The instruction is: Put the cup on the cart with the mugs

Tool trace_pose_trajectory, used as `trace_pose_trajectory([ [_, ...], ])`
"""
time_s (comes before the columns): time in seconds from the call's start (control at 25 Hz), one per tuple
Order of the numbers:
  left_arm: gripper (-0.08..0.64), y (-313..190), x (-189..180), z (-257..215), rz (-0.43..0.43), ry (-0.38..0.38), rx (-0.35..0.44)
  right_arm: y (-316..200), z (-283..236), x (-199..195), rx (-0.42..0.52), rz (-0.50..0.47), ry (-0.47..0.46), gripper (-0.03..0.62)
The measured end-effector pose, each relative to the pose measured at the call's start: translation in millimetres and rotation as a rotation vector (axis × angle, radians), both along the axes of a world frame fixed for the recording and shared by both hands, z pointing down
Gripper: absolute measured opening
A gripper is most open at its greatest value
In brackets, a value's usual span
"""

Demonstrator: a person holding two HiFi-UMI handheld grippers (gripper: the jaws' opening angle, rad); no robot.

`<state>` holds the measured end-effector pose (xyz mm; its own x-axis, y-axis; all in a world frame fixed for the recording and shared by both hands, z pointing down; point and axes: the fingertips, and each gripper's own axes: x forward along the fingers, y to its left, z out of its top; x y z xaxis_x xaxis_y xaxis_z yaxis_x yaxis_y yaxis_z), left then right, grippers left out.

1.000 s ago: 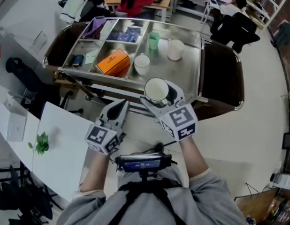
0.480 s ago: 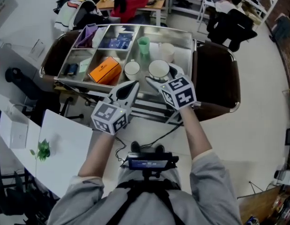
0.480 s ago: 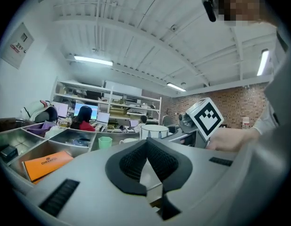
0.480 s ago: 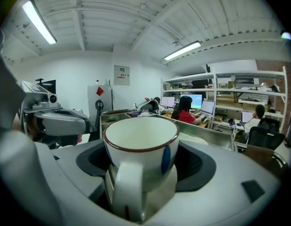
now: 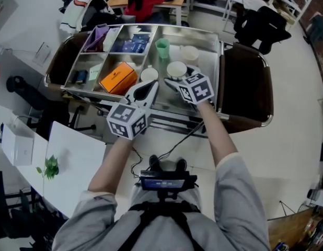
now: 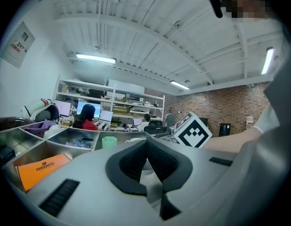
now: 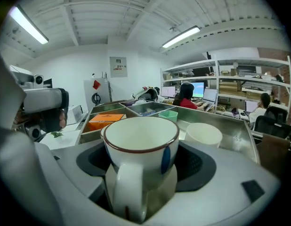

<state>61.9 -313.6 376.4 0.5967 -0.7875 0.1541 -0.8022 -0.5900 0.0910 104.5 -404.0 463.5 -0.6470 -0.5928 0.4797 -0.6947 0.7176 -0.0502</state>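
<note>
In the head view, the cup (image 5: 176, 69) is held by the right tongs (image 5: 174, 81) over the cart (image 5: 207, 61), between two white mugs (image 5: 149, 74); the placing step is judged in hand. In the left gripper view, the left tongs (image 6: 146, 145) are seen closed on nothing. In the right gripper view, the cup is clamped upright, its handle toward the camera. Lowering onto bare steel, then release, is called for.

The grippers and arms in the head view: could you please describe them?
Both the left gripper and the right gripper are light grey shells with black pads, each carrying a white cube with black square markers. A black cable runs below the right one. The person wears a grey short-sleeved top.
</note>
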Motion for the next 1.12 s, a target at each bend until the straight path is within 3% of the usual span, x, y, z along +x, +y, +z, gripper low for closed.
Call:
trace_pose_trajectory([
  [0.2,-0.004,-5.3,-3.5,-1.9,-0.011,-0.003,0.002,-20.5,16.5,-3.4,-0.029,0.014,-0.009,0.403],
  [0.76,-0.004,-8.0,-15.3,2.8,-0.040,0.010,-0.001,-37.1,53.3,-17.1,-0.073,-0.038,0.094,0.403],
  [1.12,-0.004,-8.0,-13.2,6.8,-0.036,0.011,-0.006,-36.2,56.8,-14.3,-0.072,-0.050,0.073,0.407],
])
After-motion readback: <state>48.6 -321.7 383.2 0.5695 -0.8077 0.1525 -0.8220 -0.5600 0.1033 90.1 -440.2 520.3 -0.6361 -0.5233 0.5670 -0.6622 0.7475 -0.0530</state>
